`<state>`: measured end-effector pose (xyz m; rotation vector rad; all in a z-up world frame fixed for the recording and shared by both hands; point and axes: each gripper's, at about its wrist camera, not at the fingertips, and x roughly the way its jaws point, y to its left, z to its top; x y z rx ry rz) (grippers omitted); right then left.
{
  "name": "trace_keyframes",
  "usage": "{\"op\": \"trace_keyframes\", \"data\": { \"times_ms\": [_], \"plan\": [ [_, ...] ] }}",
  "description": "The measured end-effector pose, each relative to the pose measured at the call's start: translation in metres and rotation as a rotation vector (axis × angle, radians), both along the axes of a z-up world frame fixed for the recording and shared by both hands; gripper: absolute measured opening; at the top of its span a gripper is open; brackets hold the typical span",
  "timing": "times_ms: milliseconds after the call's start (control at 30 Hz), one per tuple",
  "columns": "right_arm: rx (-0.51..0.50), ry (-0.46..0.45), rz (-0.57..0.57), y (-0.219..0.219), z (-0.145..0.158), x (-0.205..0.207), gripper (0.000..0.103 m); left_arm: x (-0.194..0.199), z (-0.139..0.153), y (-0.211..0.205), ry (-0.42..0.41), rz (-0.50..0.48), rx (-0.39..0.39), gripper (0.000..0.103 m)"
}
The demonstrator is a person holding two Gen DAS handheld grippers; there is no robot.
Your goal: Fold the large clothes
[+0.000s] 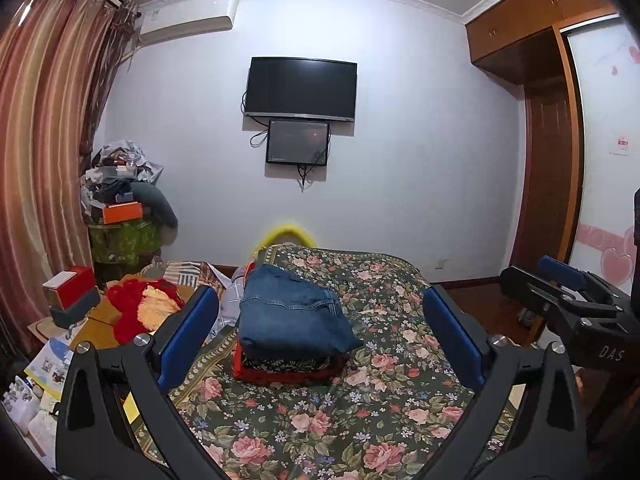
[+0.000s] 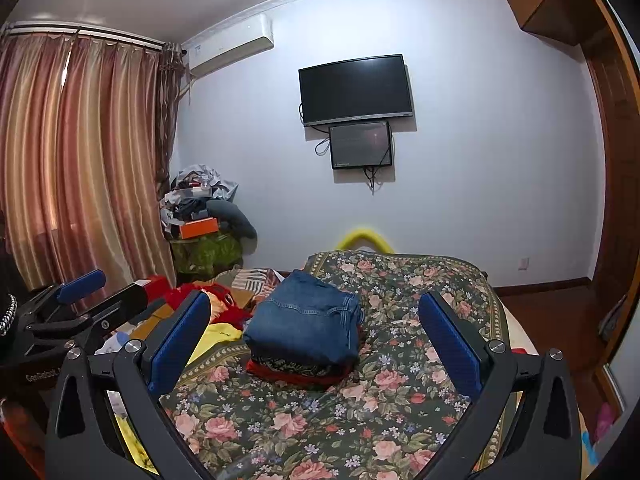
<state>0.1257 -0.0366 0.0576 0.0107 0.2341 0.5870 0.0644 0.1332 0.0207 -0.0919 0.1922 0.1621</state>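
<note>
Two grippers, both empty with jaws spread wide: the left gripper (image 1: 320,322) and the right gripper (image 2: 316,324) hover above the near end of the bed (image 1: 400,380), apart from the clothes, each aimed at the stack. One stack of folded clothes sits on the floral bedspread, mid-bed toward its left side: one pair of folded jeans (image 1: 294,314) on top, touching a dark patterned piece under it, and a red garment (image 1: 276,376) at the bottom, so three layers as far as I can count; edges of the lower two blur together, could be more. Risk, as a judgement: the jeans overhang the smaller layers below and look a bit tilted, so a push or a one-sided grab could slide them off or unfold the top flap. A pinch from above might catch only the top fold of denim, which is heavy and stiff, and drag the rest open. Soft mattress means pressing down could tip the pile. Left of the bed lies clutter: one red plush toy (image 1: 136,308), one red-and-white box (image 1: 70,288), loose papers; a wide swing by the left gripper could snag these. Two screens on the wall: one TV (image 1: 300,88), one smaller monitor (image 1: 298,142) below. One air conditioner (image 1: 188,20), one curtain (image 1: 44,140).
</note>
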Motion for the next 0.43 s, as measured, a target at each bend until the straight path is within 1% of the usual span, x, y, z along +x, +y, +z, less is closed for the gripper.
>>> {"op": "trace_keyframes", "data": {
  "times_ms": [433],
  "plan": [
    [-0.010, 0.002, 0.004, 0.0029, -0.0025, -0.0015, 0.103, 0.0014, -0.0015, -0.0007, 0.007, 0.002, -0.008, 0.103]
  ]
}}
